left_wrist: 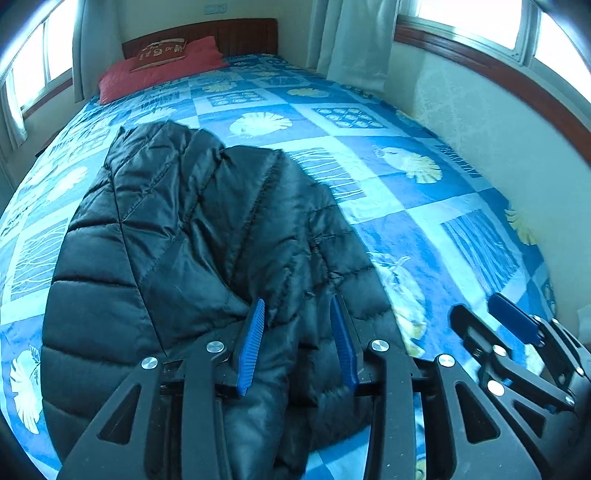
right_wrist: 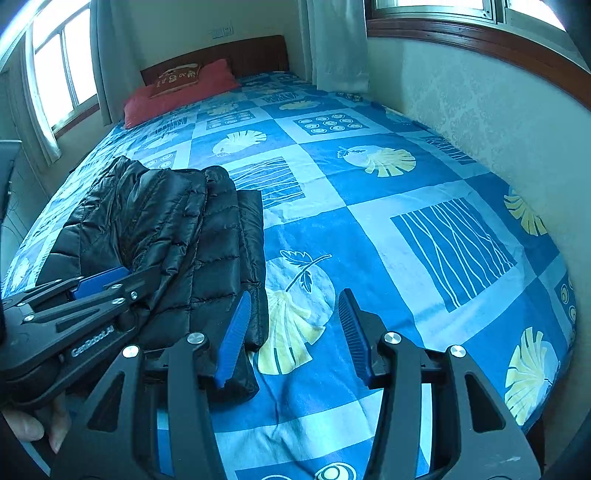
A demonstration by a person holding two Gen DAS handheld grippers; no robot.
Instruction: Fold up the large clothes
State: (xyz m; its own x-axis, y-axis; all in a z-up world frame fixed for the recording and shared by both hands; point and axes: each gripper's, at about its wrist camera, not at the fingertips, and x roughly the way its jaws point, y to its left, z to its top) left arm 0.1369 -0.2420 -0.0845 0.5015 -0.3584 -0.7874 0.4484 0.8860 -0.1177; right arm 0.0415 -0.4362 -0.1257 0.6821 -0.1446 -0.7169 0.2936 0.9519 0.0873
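Observation:
A black quilted puffer jacket [left_wrist: 177,240] lies folded lengthwise on the bed, also seen in the right wrist view [right_wrist: 166,236]. My left gripper [left_wrist: 297,306] is open, its blue pads [left_wrist: 253,343] hovering over the jacket's near end, with nothing between them. It also shows in the right wrist view [right_wrist: 110,284] at the left, above the jacket. My right gripper [right_wrist: 293,295] is open and empty over the bedspread, its left finger beside the jacket's near right corner. It also shows in the left wrist view [left_wrist: 476,306] at the right.
The bed carries a blue patchwork bedspread [right_wrist: 369,206] with leaf prints. Red pillows [left_wrist: 159,70] lie at the wooden headboard [left_wrist: 243,33]. A wall [right_wrist: 498,122] runs along the bed's right side, with curtains [left_wrist: 354,40] and windows above.

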